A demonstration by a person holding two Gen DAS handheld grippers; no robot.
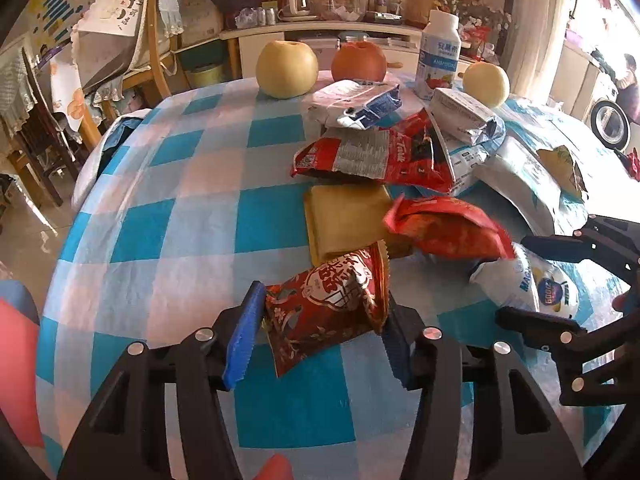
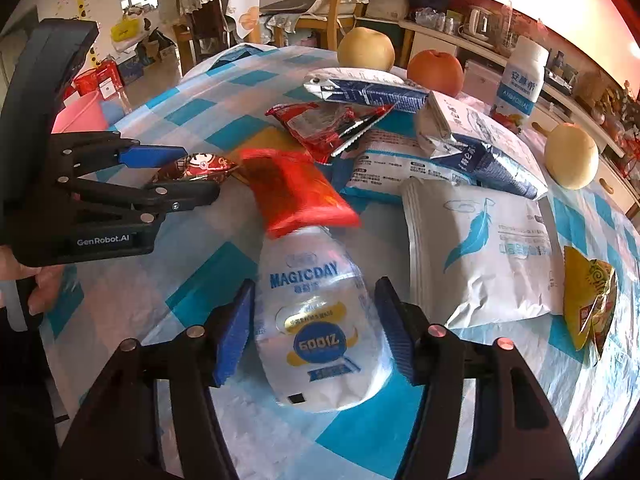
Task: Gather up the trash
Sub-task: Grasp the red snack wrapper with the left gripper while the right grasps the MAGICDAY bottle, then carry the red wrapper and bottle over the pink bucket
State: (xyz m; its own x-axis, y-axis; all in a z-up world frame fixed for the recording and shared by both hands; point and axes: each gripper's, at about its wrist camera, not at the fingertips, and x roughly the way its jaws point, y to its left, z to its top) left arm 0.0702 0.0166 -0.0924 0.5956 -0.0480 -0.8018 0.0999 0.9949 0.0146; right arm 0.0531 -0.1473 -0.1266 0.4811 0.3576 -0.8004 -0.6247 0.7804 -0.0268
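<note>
- a round table [image 1: 168,184] under a blue and white checked cloth is strewn with empty packets; two pears, an orange fruit and an upright white yogurt bottle [image 1: 439,54] stand at the far edge, apart from the litter.
- the left gripper [image 1: 324,320] is about half closed round a dark red snack wrapper [image 1: 332,304]. its blue pads sit against the wrapper's two sides, so it seems gripped, ready to lift.
- the right gripper [image 2: 316,328] is likewise half closed on a white drink pouch [image 2: 320,320] printed "magicday". the pads touch both flanks, squeezing the soft body where it is widest.
- a bright red packet [image 2: 296,192] lies just beyond the pouch, touching its top end; it looks blurred.
- further back, a flattened milk carton [image 2: 360,88], another crumpled carton [image 2: 476,148] and a large white bag with a blue feather [image 2: 480,252] overlap in a heap, all trash yet to collect.
- a pink bin [image 2: 80,114] shows past the table's left side, likely where the trash goes.
- taking one piece in each hand lets both be carried over together.
</note>
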